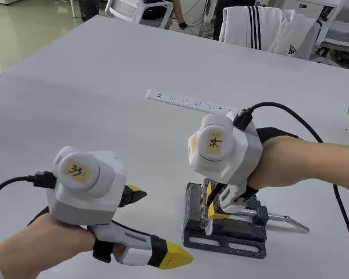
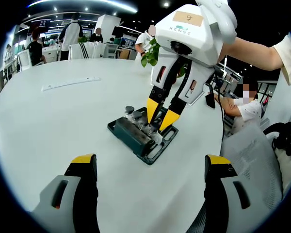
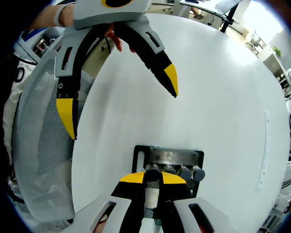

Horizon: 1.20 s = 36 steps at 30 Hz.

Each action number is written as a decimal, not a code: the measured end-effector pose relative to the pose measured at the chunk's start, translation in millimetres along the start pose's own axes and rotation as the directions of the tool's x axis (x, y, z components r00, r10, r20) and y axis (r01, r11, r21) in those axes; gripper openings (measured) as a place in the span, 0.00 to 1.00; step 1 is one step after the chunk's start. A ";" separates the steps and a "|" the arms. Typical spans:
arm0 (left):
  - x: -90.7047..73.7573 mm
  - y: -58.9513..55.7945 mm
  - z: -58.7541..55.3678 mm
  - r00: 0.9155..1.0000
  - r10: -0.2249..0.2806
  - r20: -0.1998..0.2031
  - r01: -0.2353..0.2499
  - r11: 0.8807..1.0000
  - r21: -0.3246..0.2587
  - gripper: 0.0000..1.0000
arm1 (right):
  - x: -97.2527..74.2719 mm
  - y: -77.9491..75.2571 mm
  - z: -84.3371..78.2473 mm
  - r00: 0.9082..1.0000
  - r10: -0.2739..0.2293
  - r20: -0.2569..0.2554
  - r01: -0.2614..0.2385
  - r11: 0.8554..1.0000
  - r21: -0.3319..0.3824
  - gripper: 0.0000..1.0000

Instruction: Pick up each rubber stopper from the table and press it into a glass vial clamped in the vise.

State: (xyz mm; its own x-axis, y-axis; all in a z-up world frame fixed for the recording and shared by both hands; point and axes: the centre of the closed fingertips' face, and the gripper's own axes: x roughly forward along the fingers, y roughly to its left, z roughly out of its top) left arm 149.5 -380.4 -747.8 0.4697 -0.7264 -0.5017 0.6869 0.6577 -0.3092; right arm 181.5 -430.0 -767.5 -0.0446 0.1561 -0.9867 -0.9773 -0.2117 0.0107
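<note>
Left gripper is nearest, over the near left corner of the tabletop. Jaws are spread wide with nothing between them. Its own view confirms this: both yellow tips are far apart over bare white surface.

Strip lies flat mid-table, towards the far edge and well apart from everything else.

Vise sits on the near right part of the tabletop, handle pointing right. It clamps a row of four vials, upright and touching side by side. Each one shows a dark round top, so all four look plugged. The glass is too small to tell if anything else is inside.

Right gripper points straight down onto the left end of the vise as seen from the head. Its jaws are drawn in narrow. In the right gripper view the yellow tips sit tight on either side of the stopper in the end vial, with no gap visible. That stopper sits at the vial mouth, level with its neighbours. I can't tell how deep it is seated.

No loose stoppers visible on the tabletop.
</note>
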 end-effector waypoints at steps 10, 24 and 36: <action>2.4 0.2 0.4 1.000 -0.006 -0.001 0.006 1.000 0.004 0.91 | 1.1 -1.7 0.7 1.000 0.002 -0.001 -0.002 0.999 0.038 0.04; 3.1 -2.0 1.1 1.000 -0.008 0.000 0.008 1.000 0.003 0.91 | 0.5 0.6 0.9 1.000 -0.013 -0.002 0.014 0.993 0.120 0.03; 1.8 -1.2 0.8 1.000 -0.004 -0.003 0.004 1.000 0.000 0.91 | 0.0 0.0 1.2 1.000 -0.010 0.009 0.009 0.999 0.048 0.06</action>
State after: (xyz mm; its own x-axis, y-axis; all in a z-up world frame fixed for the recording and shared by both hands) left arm 149.9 -382.7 -747.8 0.4656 -0.7284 -0.5026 0.6885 0.6550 -0.3114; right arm 181.2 -428.8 -767.3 -0.0369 0.1670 -0.9853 -0.9865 -0.1633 0.0093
